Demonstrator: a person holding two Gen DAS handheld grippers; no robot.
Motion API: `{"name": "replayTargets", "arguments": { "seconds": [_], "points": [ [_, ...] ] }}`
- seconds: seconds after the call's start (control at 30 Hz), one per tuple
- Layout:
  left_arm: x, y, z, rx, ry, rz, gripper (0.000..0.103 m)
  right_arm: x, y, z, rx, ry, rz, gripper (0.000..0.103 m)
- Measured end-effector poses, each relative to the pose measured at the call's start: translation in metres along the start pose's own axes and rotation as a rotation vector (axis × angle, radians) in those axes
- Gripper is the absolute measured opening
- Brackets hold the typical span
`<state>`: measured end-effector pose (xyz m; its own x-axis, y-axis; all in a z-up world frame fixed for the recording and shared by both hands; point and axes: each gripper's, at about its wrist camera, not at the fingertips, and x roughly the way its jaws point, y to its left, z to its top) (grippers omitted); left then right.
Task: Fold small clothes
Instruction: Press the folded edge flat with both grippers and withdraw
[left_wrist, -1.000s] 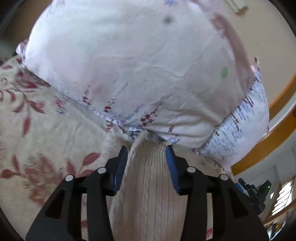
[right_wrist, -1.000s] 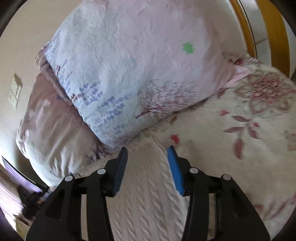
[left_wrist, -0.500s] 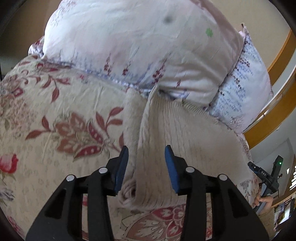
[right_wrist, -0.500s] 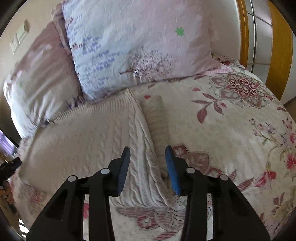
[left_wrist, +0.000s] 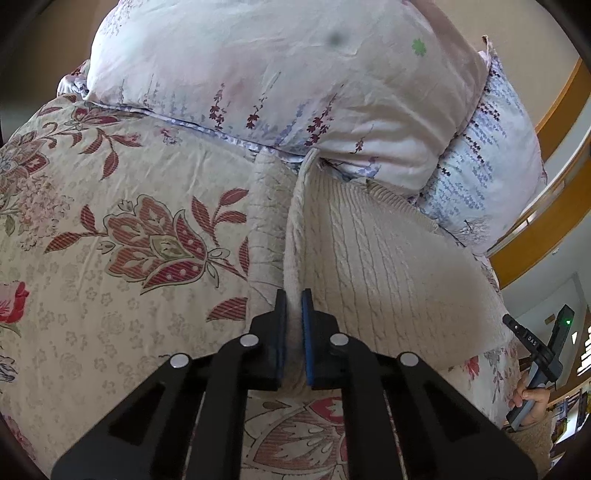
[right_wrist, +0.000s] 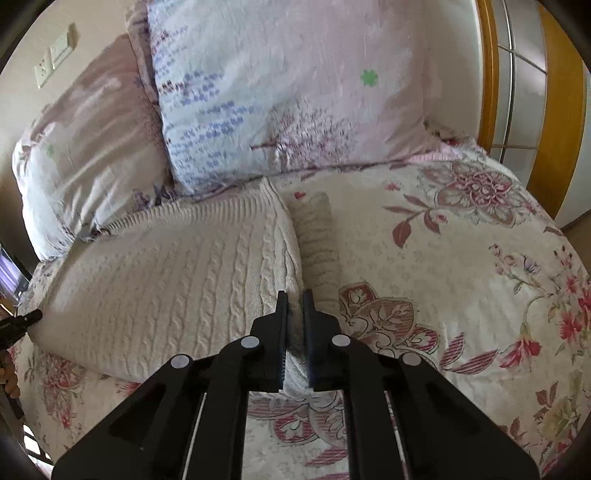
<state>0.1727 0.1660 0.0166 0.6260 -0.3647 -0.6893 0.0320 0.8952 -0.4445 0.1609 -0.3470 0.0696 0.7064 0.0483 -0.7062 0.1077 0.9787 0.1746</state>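
Both claws, spread half a second ago, are now pinching the cream sweater (right_wrist: 177, 273) on the bed (left_wrist: 110, 192), left claw (left_wrist: 293, 302) and right claw (right_wrist: 294, 302) each on a side fold, so a lift-and-fold looks ready to start.

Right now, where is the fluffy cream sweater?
The cream cable-knit sweater lies flat on the floral bedspread, its far edge against the pale flowered pillows. The left gripper and right gripper each pinch a side edge.
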Motion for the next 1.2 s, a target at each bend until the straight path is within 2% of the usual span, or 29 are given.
{"name": "replayTargets", "arguments": {
  "seconds": [0.13,0.37,0.63,0.77,0.83,1.0,1.03,1.1,1.2],
  "points": [
    [-0.01,0.0,-0.001,0.015,-0.008,-0.02,0.007,-0.006,-0.002,-0.005,0.017,0.002,-0.011,0.008],
    [-0.002,0.014,-0.012,-0.002,0.021,-0.014,0.007,0.015,-0.013,-0.027,0.049,0.091,-0.076,0.008],
    [0.001,0.006,-0.012,0.036,0.019,0.013,0.008,0.012,-0.001,-0.034,0.022,0.093,-0.127,0.008],
    [-0.001,0.008,-0.012,0.022,0.018,-0.01,0.01,0.01,-0.006,-0.027,0.059,0.098,-0.112,0.011],
    [-0.008,0.007,-0.011,0.021,-0.003,-0.017,0.016,0.005,-0.006,-0.021,0.069,0.087,-0.118,0.021],
    [-0.027,-0.012,-0.004,0.079,-0.098,-0.026,0.034,-0.005,0.02,-0.003,-0.026,0.028,-0.076,0.025],
    [-0.027,-0.021,-0.003,0.11,-0.109,-0.032,0.036,-0.002,0.031,0.0,-0.06,0.034,-0.061,0.03],
    [-0.022,-0.034,-0.002,0.147,-0.104,-0.031,0.041,0.008,0.047,0.001,-0.113,0.053,-0.048,0.037],
    [-0.005,-0.046,0.0,0.175,-0.065,-0.012,0.041,0.031,0.062,0.003,-0.157,0.097,-0.035,0.038]
  ]
}}
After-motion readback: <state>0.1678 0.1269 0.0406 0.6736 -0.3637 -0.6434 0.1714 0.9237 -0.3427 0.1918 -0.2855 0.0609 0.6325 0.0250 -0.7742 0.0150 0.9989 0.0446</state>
